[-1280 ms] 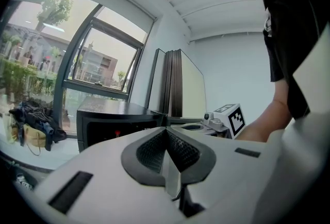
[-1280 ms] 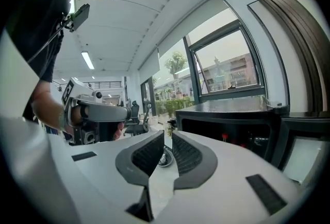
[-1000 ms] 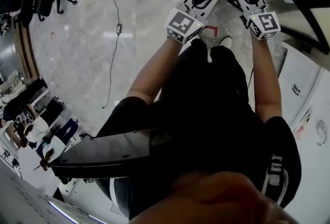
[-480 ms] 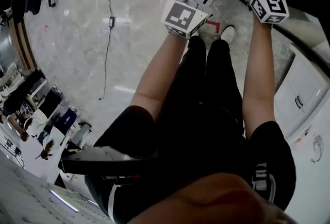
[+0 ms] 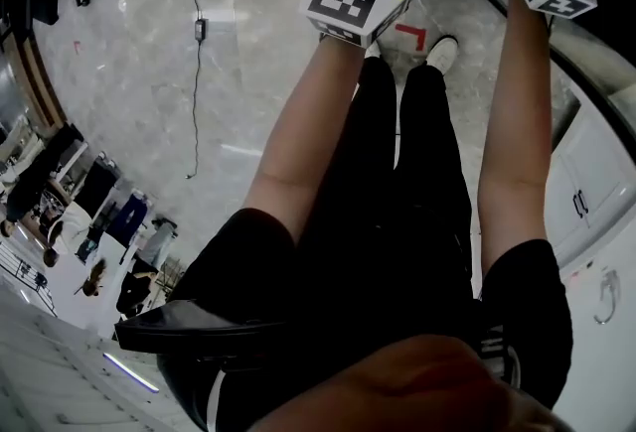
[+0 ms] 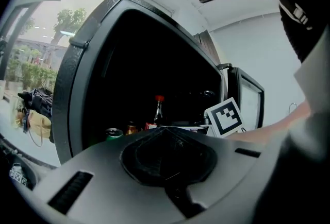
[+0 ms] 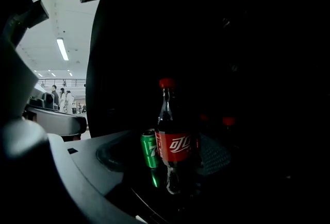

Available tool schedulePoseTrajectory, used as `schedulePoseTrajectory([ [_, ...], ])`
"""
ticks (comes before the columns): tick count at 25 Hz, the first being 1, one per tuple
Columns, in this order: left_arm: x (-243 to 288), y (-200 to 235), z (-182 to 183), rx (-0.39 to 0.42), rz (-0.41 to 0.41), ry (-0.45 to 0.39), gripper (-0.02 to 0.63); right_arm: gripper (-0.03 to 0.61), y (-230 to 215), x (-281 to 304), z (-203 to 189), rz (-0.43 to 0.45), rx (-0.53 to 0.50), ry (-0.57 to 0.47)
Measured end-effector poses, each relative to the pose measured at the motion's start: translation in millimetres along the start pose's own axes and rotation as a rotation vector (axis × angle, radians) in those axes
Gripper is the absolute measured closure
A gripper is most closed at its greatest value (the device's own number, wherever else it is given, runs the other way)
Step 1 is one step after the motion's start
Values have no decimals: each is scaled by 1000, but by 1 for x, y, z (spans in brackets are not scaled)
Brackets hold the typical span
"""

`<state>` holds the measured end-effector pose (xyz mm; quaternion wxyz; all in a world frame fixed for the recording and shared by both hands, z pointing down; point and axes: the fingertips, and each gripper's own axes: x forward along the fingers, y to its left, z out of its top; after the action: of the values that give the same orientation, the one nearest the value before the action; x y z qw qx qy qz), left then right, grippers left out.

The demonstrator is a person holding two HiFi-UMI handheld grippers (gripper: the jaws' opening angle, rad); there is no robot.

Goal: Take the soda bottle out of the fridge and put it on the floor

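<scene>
Fridge shelf [image 7: 147, 192]: dark, glossy. The soda bottle [image 7: 174, 140], red cap and red label, stands upright on it, with a green can [image 7: 150, 150] just beside it. More red caps sit behind, too dark to identify.
Floor [image 5: 129, 72]: grey stone. On it are a cable [image 5: 196, 82], a red tape mark [image 5: 409, 33] and a white shoe [image 5: 442, 53].

- Near-black inside the fridge [image 7: 232, 37], with only a faint light on the soda bottle [image 7: 175, 140].
- Bright from a ceiling strip light [image 7: 62, 49] beyond.
- Soft sheen on the floor [image 5: 149, 72].
- Heavy fisheye bending at edges.
</scene>
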<state>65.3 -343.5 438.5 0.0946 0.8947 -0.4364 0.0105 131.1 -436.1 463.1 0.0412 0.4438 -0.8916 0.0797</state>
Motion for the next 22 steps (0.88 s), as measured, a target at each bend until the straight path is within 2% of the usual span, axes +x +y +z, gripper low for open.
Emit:
schedulePoseTrajectory([
  [12,13,16,-7,-41,0,-7,615,233,-5,55,-8,30,-91,70],
  [13,12,16,-6,-41,2,-11,615,251,-6,55,-8,24,-96,70],
  [17,6,17,-6,-36,8,-15,615,259,-7,52,-8,22,-104,65],
  [22,-5,10,-7,-19,16,-18,615,260,14,39,0,69,-142,50],
])
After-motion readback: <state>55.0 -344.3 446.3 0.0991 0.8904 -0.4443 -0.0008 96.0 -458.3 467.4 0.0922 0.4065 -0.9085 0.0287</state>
